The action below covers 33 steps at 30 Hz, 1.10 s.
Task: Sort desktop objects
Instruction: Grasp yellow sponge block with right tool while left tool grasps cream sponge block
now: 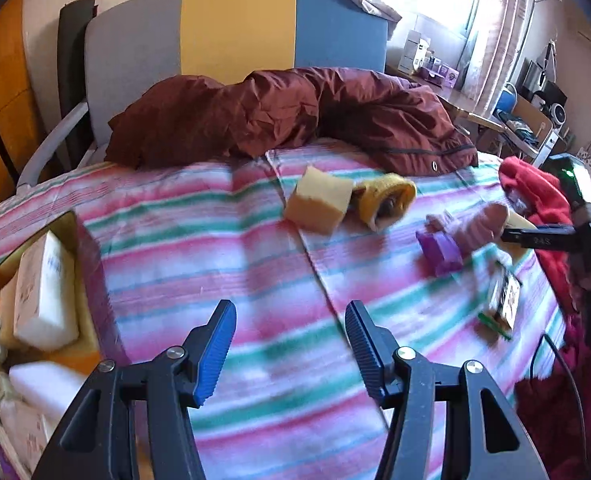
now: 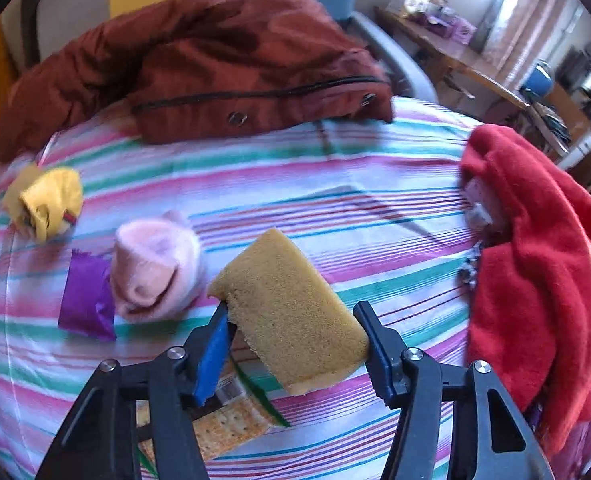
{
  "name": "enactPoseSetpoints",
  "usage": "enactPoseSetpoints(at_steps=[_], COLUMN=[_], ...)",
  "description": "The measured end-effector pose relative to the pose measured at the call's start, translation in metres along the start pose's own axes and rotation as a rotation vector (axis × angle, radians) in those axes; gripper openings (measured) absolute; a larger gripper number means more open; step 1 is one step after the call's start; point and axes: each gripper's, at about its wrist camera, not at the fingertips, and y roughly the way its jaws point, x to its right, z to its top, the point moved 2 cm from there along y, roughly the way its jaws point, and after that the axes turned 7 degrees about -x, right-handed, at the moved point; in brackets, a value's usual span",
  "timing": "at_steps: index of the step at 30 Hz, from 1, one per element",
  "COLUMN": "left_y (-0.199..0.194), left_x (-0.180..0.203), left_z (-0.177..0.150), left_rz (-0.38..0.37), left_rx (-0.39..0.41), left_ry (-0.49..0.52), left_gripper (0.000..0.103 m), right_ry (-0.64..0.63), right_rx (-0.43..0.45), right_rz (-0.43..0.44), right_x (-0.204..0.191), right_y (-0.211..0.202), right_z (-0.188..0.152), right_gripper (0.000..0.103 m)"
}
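Note:
My right gripper (image 2: 295, 336) is shut on a yellow sponge (image 2: 291, 312), which sits tilted between the pads above the striped cloth (image 2: 335, 184). Under it lies a cracker pack (image 2: 223, 420). Left of it are a rolled pink sock (image 2: 155, 272), a purple packet (image 2: 85, 300) and a yellow sock (image 2: 51, 200). My left gripper (image 1: 291, 344) is open with nothing between its fingers, over bare striped cloth (image 1: 255, 264). Ahead of it lie a second sponge block (image 1: 319, 200), the yellow sock (image 1: 387, 200), the purple packet (image 1: 441, 252) and the pink sock (image 1: 483, 224).
A maroon jacket (image 1: 295, 116) lies across the back of the cloth. A red fleece garment (image 2: 535, 260) is piled at the right edge. An open box (image 1: 83, 248) at the left holds tissue packs (image 1: 47, 300) and sponges. A desk (image 1: 455, 96) stands beyond.

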Motion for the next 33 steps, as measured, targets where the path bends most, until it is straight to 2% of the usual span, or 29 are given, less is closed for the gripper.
enactPoseSetpoints(at_steps=[7,10,12,13,15,17,20,24,28,31,32,33], left_y=[0.035,0.052,0.063,0.068,0.075,0.083,0.097,0.112,0.128,0.136,0.137,0.137], left_x=[0.015,0.023,0.028,0.031,0.035,0.037,0.04,0.043,0.041,0.038,0.037,0.037], left_z=[0.044,0.058,0.066,0.07,0.076,0.082,0.088,0.095,0.1,0.1,0.1,0.099], left_rz=[0.043,0.031,0.042,0.039,0.047,0.041,0.085,0.1,0.097,0.07,0.041,0.044], left_rx=[-0.01,-0.032,-0.047,-0.05,-0.038,-0.054,-0.069,-0.087,-0.112,-0.124,-0.134,-0.133], left_ry=[0.103,0.165,0.195,0.217,0.254,0.264,0.304,0.356,0.378,0.371,0.354,0.349], left_gripper=[0.058,0.06,0.07,0.071,0.072,0.072,0.072,0.072,0.072,0.063,0.056,0.056], right_ry=[0.065,0.061,0.062,0.062,0.068,0.071,0.061,0.055,0.06,0.059,0.058,0.056], right_rx=[0.134,0.169,0.184,0.189,0.196,0.202,0.206,0.212,0.216,0.22,0.221,0.222], right_rz=[0.053,0.06,0.067,0.066,0.074,0.077,0.077,0.072,0.074,0.065,0.063,0.061], right_x=[0.016,0.013,0.013,0.014,0.016,0.017,0.016,0.014,0.016,0.016,0.016,0.016], right_y=[-0.023,-0.031,-0.035,-0.035,-0.037,-0.037,-0.038,-0.039,-0.04,-0.04,-0.04,-0.04], right_z=[0.012,0.012,0.013,0.014,0.014,0.014,0.015,0.015,0.015,0.016,0.016,0.016], right_gripper=[0.06,0.061,0.061,0.061,0.061,0.061,0.061,0.061,0.061,0.061,0.061,0.061])
